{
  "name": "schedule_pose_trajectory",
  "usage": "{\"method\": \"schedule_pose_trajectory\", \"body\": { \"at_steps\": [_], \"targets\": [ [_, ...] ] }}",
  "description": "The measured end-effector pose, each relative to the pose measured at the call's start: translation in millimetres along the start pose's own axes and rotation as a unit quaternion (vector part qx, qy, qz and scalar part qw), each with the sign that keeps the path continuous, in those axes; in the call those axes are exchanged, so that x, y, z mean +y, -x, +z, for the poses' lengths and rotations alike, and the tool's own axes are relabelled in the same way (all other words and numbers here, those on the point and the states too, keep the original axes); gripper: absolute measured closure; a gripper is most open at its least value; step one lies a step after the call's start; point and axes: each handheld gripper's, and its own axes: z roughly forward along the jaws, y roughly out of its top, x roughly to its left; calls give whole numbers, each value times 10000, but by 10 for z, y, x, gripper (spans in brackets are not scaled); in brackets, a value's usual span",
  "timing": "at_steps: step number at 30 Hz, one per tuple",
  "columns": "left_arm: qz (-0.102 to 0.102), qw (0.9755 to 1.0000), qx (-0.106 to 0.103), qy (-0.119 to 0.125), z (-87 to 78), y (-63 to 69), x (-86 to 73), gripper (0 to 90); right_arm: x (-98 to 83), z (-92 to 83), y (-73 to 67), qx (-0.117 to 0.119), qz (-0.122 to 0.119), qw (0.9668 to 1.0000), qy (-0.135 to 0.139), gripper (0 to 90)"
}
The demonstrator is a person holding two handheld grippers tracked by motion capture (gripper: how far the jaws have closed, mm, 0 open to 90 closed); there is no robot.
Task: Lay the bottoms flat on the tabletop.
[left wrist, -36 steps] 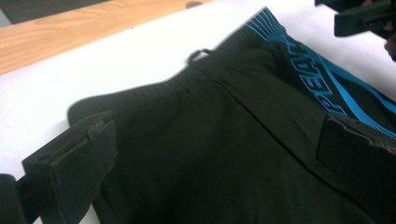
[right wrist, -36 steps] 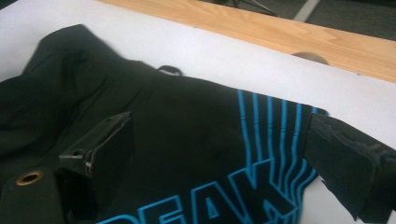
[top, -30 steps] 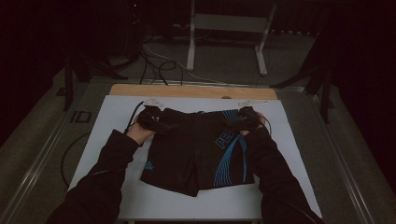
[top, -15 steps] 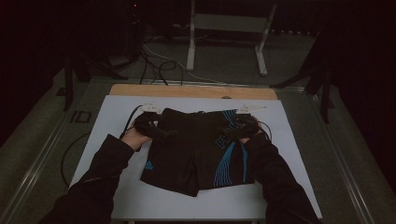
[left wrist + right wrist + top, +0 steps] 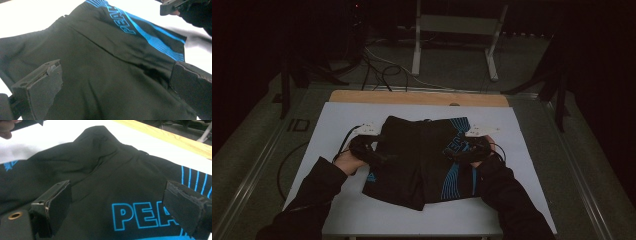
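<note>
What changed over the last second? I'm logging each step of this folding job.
Both hands drew nearer the person along the shorts' sides: left hand-held gripper and right hand-held gripper, jaws open over the cloth, gripping nothing. Shorts and table stayed put.

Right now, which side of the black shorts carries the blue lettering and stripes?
The side under the right hand-held gripper: the shorts show blue lettering there; the left side is mostly plain black.

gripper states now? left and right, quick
Left gripper: open, jaws wide apart over the black shorts, holding nothing.
Right gripper: open, jaws spread above the shorts' blue lettering, holding nothing.
</note>
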Motion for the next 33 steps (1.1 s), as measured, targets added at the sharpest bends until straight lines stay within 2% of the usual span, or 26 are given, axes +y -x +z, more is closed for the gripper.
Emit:
{"method": "schedule_pose_trajectory", "body": {
  "at_steps": [5, 10, 15, 17, 19, 24, 31, 33],
  "targets": [
    [80, 10000, 15, -1, -62, 74, -94, 0, -46, -40, -90, 114, -88, 9999, 22, 95],
    [63, 9999, 1, 143, -153, 140, -195, 0, -112, -147, -156, 143, -84, 9997, 192, 96],
    [129, 9999, -41, 72, -202, 241, -326, 0, -227, -244, -206, 247, -106, 9995, 193, 95],
    [97, 9999, -100, 71, -221, 270, -372, 0, -245, -258, -216, 215, -109, 9996, 176, 96],
    [160, 9998, -99, 2, -246, 324, -455, 0, -344, -329, -251, 222, -109, 9996, 167, 95],
    [115, 9998, -127, 59, -309, 374, -565, 0, -428, -416, -284, 209, -108, 9995, 188, 96],
    [76, 9999, 2, 79, -473, 452, -759, 0, -567, -593, -332, 126, -145, 9997, 160, 95],
    [143, 9999, 58, 30, -512, 482, -808, 0, -580, -615, -335, 114, -120, 9997, 165, 95]
  ]
}}
